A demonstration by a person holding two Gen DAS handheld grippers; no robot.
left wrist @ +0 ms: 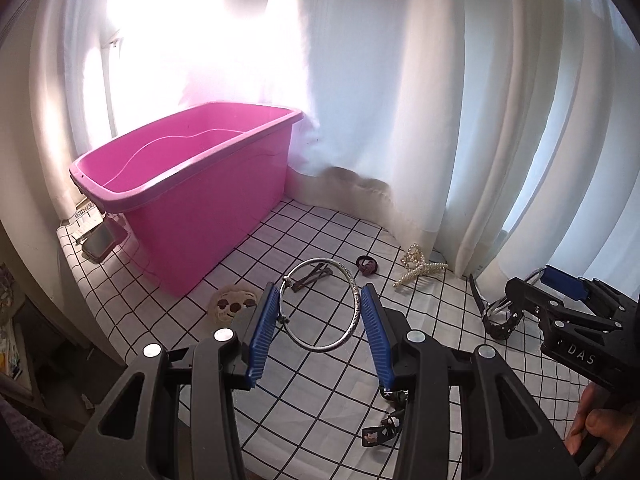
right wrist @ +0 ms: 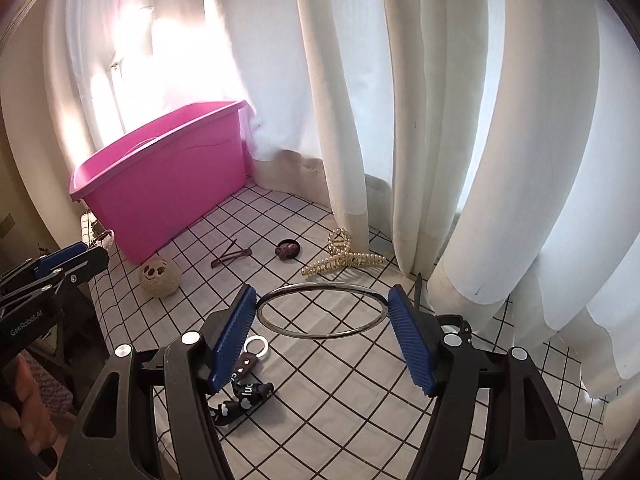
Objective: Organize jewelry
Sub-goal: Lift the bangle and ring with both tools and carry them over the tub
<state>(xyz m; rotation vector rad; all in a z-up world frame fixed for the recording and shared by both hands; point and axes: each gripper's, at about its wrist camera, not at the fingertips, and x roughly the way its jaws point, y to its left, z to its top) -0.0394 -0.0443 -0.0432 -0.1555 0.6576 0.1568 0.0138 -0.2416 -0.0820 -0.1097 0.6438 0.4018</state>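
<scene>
Left claw [left wrist: 320,320] grips a silver bangle [left wrist: 319,305] between its blue pads [left wrist: 262,334], ring held upright above the desk [left wrist: 320,400] with its white black-grid cloth. Behind it on the cloth: pink tub [left wrist: 192,208] at left by the white curtain [left wrist: 400,100], a round beige face-patterned piece [left wrist: 234,304] near the tub's front corner, a brown hair clip [left wrist: 310,276], a dark scrunchie [left wrist: 367,266], a pearl claw clip [left wrist: 420,266]. Right claw [left wrist: 516,300] at far right holds another metal ring [left wrist: 504,302], a hand [left wrist: 592,420] below it at the frame edge, and a black strap [left wrist: 384,428] lies under the left claw.

Pink bin [left wrist: 192,200]; black-gridded white cloth [left wrist: 320,392]; blue tool pads [left wrist: 262,334].
</scene>
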